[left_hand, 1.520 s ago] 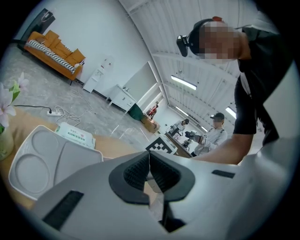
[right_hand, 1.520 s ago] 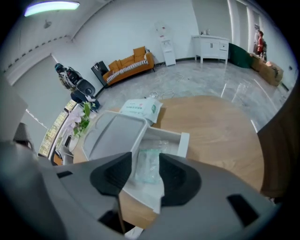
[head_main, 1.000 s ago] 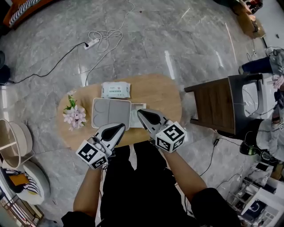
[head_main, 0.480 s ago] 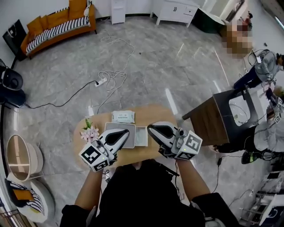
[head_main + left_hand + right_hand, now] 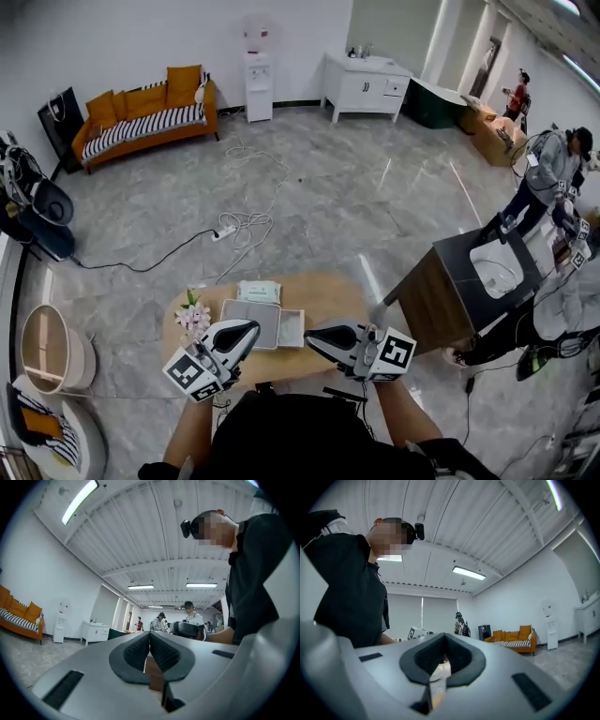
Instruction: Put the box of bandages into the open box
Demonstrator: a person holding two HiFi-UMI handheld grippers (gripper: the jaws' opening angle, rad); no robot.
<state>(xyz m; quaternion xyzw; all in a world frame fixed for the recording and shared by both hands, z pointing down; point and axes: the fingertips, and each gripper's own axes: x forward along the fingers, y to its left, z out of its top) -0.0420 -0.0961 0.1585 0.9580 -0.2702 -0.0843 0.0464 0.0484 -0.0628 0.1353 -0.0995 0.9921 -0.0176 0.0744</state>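
On the oval wooden table in the head view lies a flat grey open box, with a small white box against its right side. Behind them lies a green-and-white pack; I cannot tell which of the two holds the bandages. My left gripper hovers at the table's near edge, shut and empty. My right gripper hangs level with it on the right, also shut with nothing in it. Both gripper views point up at the room: left gripper, right gripper.
A bunch of pale flowers stands at the table's left end. A dark wooden side table is to the right, a round basket to the left. A cable and power strip lie on the marble floor beyond. People stand at the far right.
The head view has swung up from the table to take in the room. Both grippers have drawn back from over the boxes to the table's near edge, still shut.
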